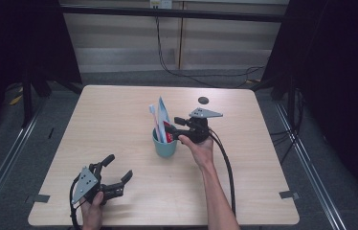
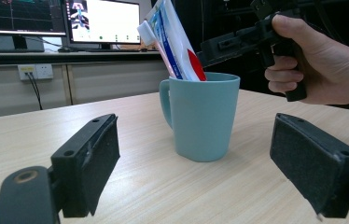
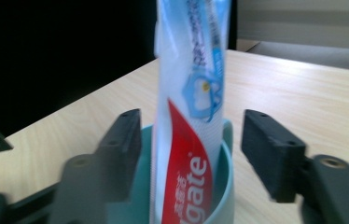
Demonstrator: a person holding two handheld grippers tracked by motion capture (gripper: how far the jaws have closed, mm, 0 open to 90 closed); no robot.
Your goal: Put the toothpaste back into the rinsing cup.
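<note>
A teal mug (image 1: 164, 145) stands near the table's middle, holding a white, blue and red toothpaste tube (image 1: 163, 116) and a toothbrush (image 1: 152, 113), both upright. My right gripper (image 1: 173, 126) is at the mug's rim, open, its jaws either side of the tube (image 3: 189, 116) with a gap on each side; the gripper (image 3: 191, 144) hovers over the mug's rim (image 3: 227, 156). My left gripper (image 1: 118, 167) rests open near the table's front left, empty. In its own view the left gripper (image 2: 205, 163) faces the mug (image 2: 203, 116), the tube (image 2: 177, 42) and the right gripper (image 2: 224, 44).
A small black disc (image 1: 203, 100) lies on the table behind the right gripper. Tape marks (image 1: 288, 194) sit at the front corners. The right gripper's cable (image 1: 227, 167) trails along the forearm. Monitors (image 2: 102, 21) stand beyond the table's far side.
</note>
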